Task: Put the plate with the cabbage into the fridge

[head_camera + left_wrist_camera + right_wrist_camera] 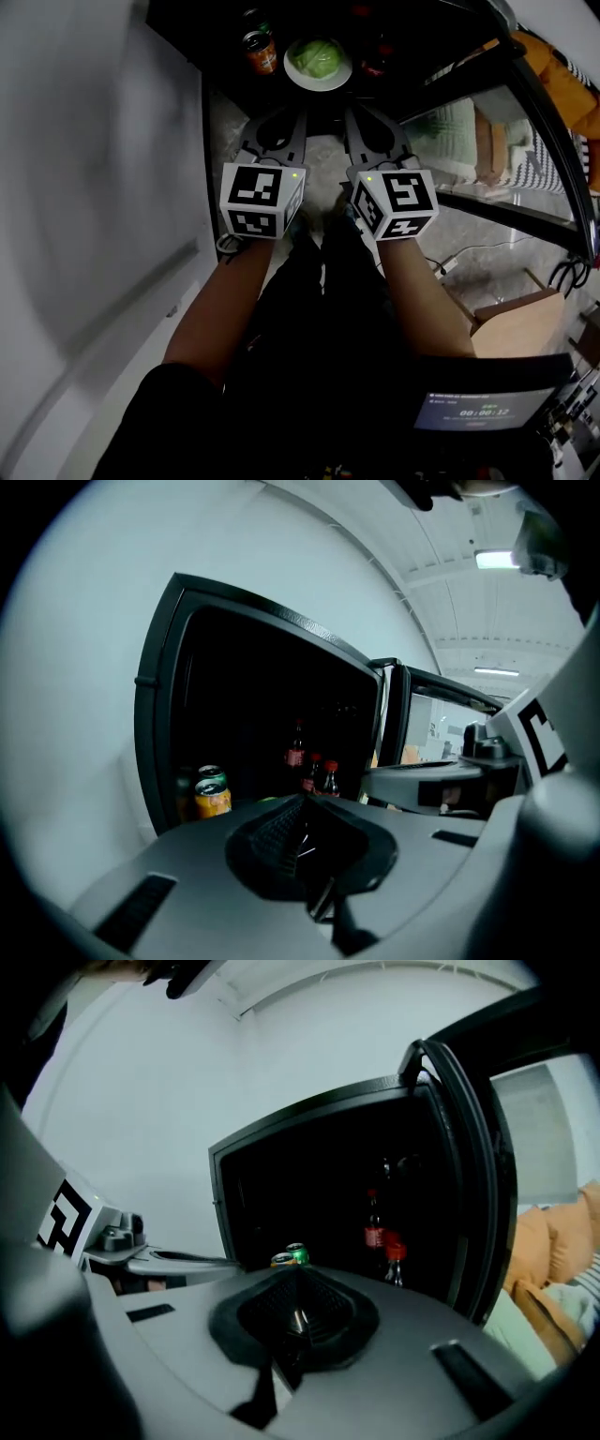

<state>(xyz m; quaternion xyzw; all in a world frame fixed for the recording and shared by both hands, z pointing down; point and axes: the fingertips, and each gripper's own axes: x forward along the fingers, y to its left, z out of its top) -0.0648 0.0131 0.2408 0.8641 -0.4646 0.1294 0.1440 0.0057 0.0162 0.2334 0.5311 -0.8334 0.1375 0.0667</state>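
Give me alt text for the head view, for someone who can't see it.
The plate with the cabbage sits inside the open fridge, beside an orange can. Just outside, the left gripper and right gripper hang side by side, both shut and empty.

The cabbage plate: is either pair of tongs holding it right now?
No, the plate sits inside the fridge beside an orange can, and the left tongs and right tongs are shut short of it.

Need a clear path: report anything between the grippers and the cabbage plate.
Nothing visible. The white round plate of green cabbage sits in the black fridge, straight ahead of the left gripper and right gripper; the orange drinks can stands beside it.
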